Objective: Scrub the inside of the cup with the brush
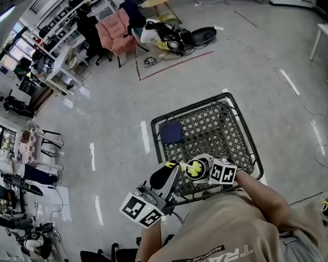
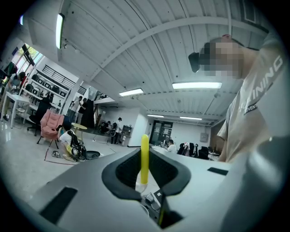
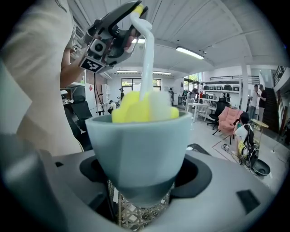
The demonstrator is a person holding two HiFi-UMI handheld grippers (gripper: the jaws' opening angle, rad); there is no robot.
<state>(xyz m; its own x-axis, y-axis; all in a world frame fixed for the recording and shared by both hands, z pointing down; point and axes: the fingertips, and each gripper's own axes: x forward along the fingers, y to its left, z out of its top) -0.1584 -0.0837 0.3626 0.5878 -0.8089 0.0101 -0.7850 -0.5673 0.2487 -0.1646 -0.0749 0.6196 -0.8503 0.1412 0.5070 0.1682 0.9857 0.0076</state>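
Observation:
A pale grey-blue cup (image 3: 139, 149) sits upright between the jaws of my right gripper (image 3: 140, 183), which is shut on its lower half. The brush's yellow and white head (image 3: 142, 108) is inside the cup, and its white stem (image 3: 147, 59) rises to my left gripper (image 3: 113, 38) above. In the left gripper view the yellow handle (image 2: 144, 156) stands between the jaws of the left gripper (image 2: 145, 179), shut on it. In the head view the left gripper (image 1: 167, 175) and right gripper (image 1: 205, 169) meet at the cup (image 1: 196, 168) over the basket's near edge.
A black wire-mesh basket (image 1: 213, 128) lies below the grippers, with a dark blue square item (image 1: 172, 132) in its left part. Glossy floor surrounds it. A pink chair (image 1: 115, 34), bags and desks stand far off at the back and left.

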